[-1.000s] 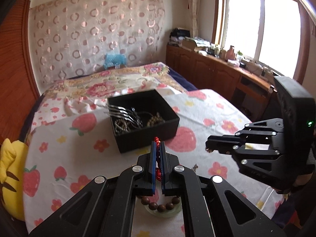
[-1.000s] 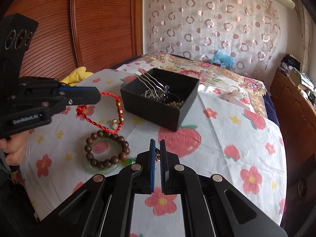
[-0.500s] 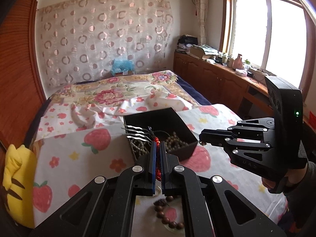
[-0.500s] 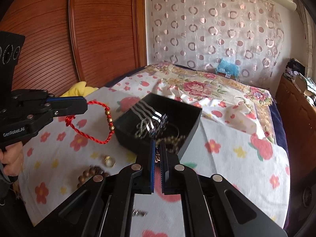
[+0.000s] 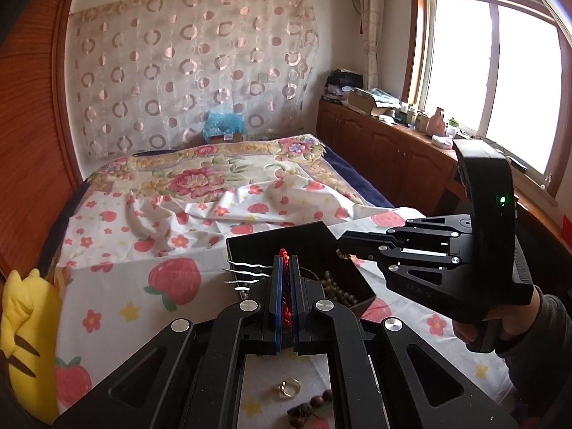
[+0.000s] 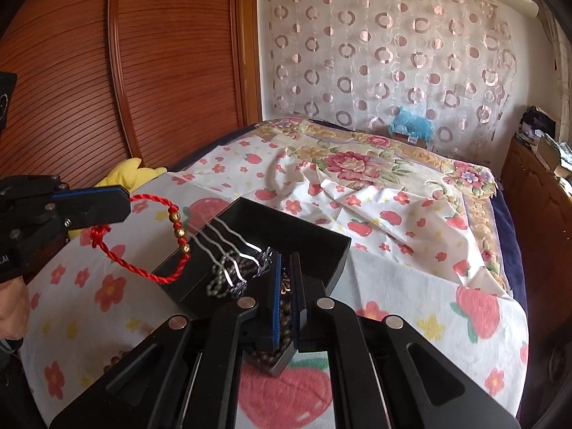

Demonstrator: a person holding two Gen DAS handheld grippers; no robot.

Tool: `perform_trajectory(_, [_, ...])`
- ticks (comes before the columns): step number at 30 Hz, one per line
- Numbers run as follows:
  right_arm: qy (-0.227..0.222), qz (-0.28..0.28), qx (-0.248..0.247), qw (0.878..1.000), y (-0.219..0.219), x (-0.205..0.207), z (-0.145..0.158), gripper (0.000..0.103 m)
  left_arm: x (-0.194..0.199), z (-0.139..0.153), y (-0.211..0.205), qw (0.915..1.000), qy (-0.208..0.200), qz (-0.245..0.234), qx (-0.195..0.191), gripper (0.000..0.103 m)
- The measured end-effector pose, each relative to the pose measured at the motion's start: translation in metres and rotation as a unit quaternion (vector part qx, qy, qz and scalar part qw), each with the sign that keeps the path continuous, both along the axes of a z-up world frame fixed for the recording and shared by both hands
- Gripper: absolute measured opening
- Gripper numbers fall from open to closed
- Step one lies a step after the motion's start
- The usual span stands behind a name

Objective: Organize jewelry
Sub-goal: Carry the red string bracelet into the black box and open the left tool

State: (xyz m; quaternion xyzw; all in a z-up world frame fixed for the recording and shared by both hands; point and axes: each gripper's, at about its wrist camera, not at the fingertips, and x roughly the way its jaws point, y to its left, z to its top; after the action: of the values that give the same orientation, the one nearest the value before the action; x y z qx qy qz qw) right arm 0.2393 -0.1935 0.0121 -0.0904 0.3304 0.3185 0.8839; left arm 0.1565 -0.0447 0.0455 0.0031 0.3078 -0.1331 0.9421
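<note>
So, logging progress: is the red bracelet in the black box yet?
Not yet. The red bracelet hangs from the left gripper, over the black box edge.

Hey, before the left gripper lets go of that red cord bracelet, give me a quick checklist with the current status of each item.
1. Left gripper clamped on red cord bracelet: ok.
2. Bracelet off the sheet, hanging free: ok.
3. Bracelet fully over the black box: not ok; in the right wrist view the loop hangs across the box's near-left wall, partly outside.
4. Silver hairpins out of the drop path: cannot tell; they lie close to the loop.
5. Right gripper apart from the left gripper: ok, it hovers at the box's far right edge.
6. What the right gripper holds: cannot tell; something small and coppery sits between its jaws.
</note>
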Motion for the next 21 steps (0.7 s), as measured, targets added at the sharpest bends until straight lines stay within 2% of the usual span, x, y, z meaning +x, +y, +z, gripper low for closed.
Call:
perform_trajectory(4, [0.002,0.001,-0.001,1.0,0.003,0.005,-0.001,0.006,0.013,-0.008,0.0,0.9999,0.011,-0.001,0.001,0.002])
perform_trajectory(8, [-0.003,-0.007,0.013,1.0,-0.001,0.009,-0.001,0.023,0.019,-0.015,-0.001,0.9998,0.018,-0.007,-0.001,0.002])
perform_trajectory(21, [-0.003,-0.011,0.006,1.0,-0.01,0.006,-0.005,0.023,0.024,-0.024,-0.014,0.9993,0.025,-0.026,0.006,0.003])
